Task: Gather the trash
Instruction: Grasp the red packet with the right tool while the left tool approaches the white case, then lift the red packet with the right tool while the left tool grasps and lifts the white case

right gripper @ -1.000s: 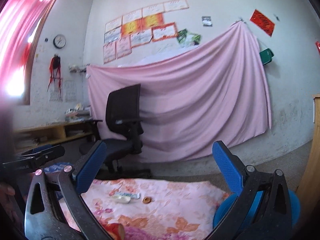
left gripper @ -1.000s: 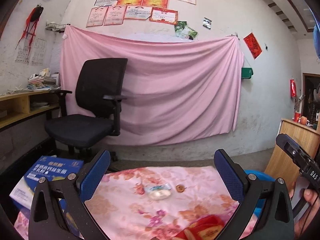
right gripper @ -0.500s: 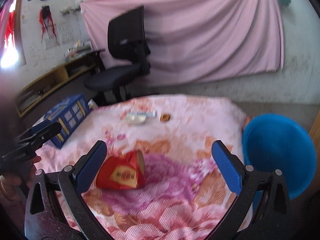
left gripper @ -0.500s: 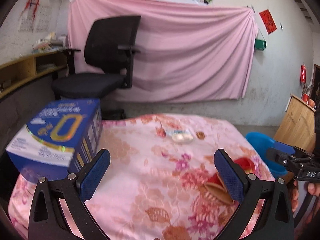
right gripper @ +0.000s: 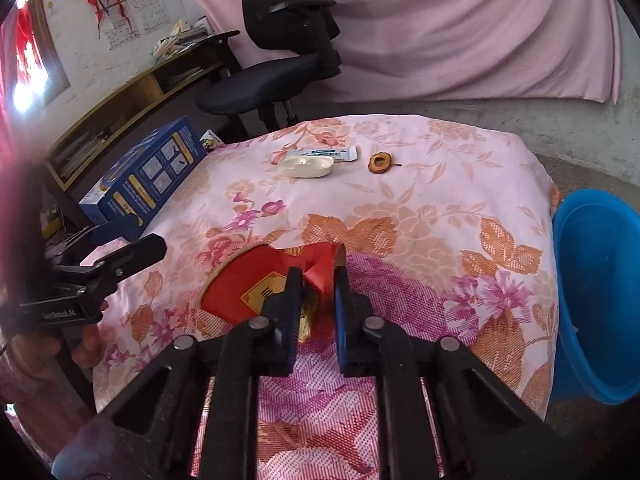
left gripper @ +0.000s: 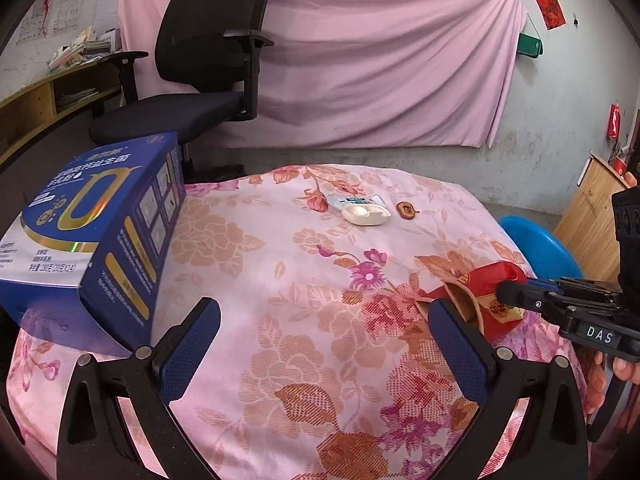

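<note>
A crumpled red packet (right gripper: 240,288) with a gold label lies on the flowered tablecloth (right gripper: 420,216). My right gripper (right gripper: 317,268) is shut on the packet's right end, which is bunched between its blue pads. The left wrist view shows the same packet (left gripper: 480,284) under the right gripper (left gripper: 516,296). My left gripper (left gripper: 322,308) hangs open over the near middle of the cloth, holding nothing. Farther back lie a white plastic tray (right gripper: 306,166), a blue-and-white wrapper (right gripper: 340,154) and a small brown slice (right gripper: 380,162).
A blue carton (left gripper: 92,224) stands on the table's left edge. A blue basin (right gripper: 600,280) sits below the table's right side. A black office chair (left gripper: 208,40) and a pink wall cloth are behind the table. A wooden cabinet (left gripper: 592,200) is at far right.
Both grippers came forward and tilted down over the table. My right gripper went from wide open to shut on the red packet. The left stayed open.
</note>
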{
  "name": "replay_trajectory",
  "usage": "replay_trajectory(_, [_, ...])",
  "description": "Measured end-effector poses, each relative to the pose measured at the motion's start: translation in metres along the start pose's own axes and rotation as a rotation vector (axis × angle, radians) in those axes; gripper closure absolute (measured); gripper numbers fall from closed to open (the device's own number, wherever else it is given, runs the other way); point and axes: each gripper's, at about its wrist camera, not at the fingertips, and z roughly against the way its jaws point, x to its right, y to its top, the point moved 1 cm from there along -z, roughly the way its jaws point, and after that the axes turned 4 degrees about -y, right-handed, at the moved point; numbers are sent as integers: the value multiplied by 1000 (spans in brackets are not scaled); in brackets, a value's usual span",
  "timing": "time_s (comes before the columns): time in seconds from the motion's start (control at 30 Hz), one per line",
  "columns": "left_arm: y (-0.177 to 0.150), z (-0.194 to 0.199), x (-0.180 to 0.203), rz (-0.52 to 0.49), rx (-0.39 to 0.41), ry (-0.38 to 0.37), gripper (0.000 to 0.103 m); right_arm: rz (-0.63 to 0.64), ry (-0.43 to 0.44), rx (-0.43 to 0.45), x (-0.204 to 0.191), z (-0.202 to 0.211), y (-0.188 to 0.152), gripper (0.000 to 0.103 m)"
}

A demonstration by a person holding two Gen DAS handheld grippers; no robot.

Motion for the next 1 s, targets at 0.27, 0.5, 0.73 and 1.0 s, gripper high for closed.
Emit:
replay_trajectory(0.27, [22,-22,8,-38,-52,-4,2,17,-133,35,13,4,10,65])
replay_trajectory(0.5, [38,-64,11,-37,-176,-98,2,-50,-173,24,50,-8,26,65])
replay_trajectory(0.73, [63,-101,17,-14,-191,-73,2,-97,-219,40,81,-11,31,65])
replay_trajectory(1.0, [73,-143,14,30,-237,-26,3,-102,-260,54,94,-16,39,65])
